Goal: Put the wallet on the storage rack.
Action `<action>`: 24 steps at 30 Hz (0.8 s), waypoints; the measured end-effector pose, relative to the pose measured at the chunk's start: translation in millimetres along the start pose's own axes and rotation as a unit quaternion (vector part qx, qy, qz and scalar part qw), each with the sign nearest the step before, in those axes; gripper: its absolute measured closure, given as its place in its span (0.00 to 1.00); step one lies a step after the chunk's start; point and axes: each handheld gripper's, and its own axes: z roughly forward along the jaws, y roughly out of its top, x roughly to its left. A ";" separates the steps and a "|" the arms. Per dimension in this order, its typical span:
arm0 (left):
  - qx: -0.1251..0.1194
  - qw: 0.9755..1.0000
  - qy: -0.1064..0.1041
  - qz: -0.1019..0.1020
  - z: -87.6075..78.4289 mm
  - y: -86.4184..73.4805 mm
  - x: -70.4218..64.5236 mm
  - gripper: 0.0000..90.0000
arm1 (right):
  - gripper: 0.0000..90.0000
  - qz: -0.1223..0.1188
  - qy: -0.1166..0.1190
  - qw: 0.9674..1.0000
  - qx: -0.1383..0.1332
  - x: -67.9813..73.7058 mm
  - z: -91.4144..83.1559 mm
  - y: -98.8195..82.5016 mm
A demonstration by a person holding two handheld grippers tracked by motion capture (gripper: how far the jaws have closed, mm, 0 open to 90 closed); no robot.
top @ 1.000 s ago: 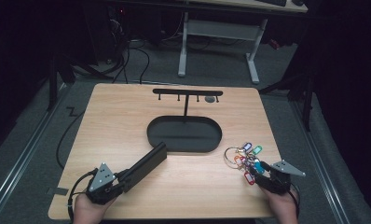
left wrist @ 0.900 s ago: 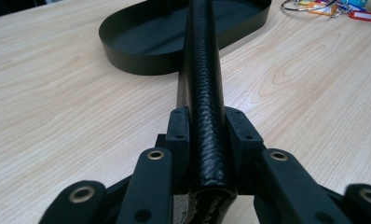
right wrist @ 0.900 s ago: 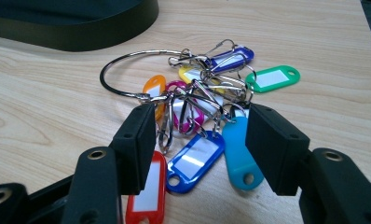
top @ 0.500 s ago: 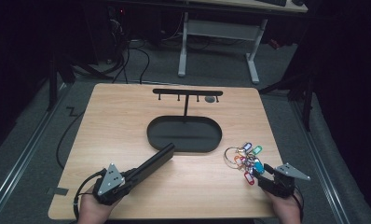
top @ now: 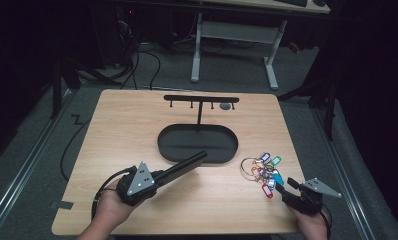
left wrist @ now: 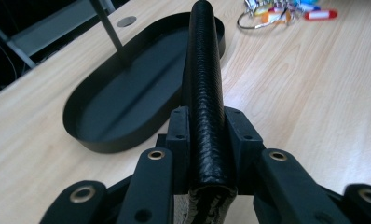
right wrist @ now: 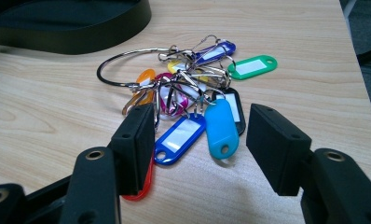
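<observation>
Slippage is the main risk: the left gripper point(left wrist: 207, 140) has its jaws pinching only the near end of a long black roll point(left wrist: 203, 88) with a scaly, leather-like skin, so the free end, poised above the rim of the oval black tray point(top: 167, 150), could sag, twist or knock the thin T-shaped hook stand point(top: 201, 99). The right gripper point(right wrist: 200, 149) holds its jaws spread around the bunch of key tags point(right wrist: 193, 93) lying on the pale wood-grain desk point(top: 137, 115); glossy plastic tags on thin wire clips and a steel ring could snag or splay if pinched off-centre.
</observation>
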 end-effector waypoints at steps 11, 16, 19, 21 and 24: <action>0.017 0.992 0.020 0.127 14.1 35.4 18.0 0.82 | 0.47 -0.001 -0.002 1.000 0.001 0.8 -1.5 -1.2; 0.027 0.983 0.029 0.179 27.9 46.5 23.7 0.82 | 0.47 0.001 -0.002 1.000 0.002 0.8 -1.2 -1.4; 0.022 0.979 0.032 0.201 37.9 49.3 26.4 0.82 | 0.47 0.002 -0.003 1.000 0.002 0.8 -1.6 -1.4; 0.021 0.977 0.034 0.212 45.7 50.0 28.7 0.82 | 0.47 0.003 -0.004 1.000 0.002 0.4 -1.3 -1.5; 0.020 0.975 0.034 0.218 53.9 51.1 31.5 0.82 | 0.47 0.003 -0.004 1.000 0.002 0.2 -1.5 -1.6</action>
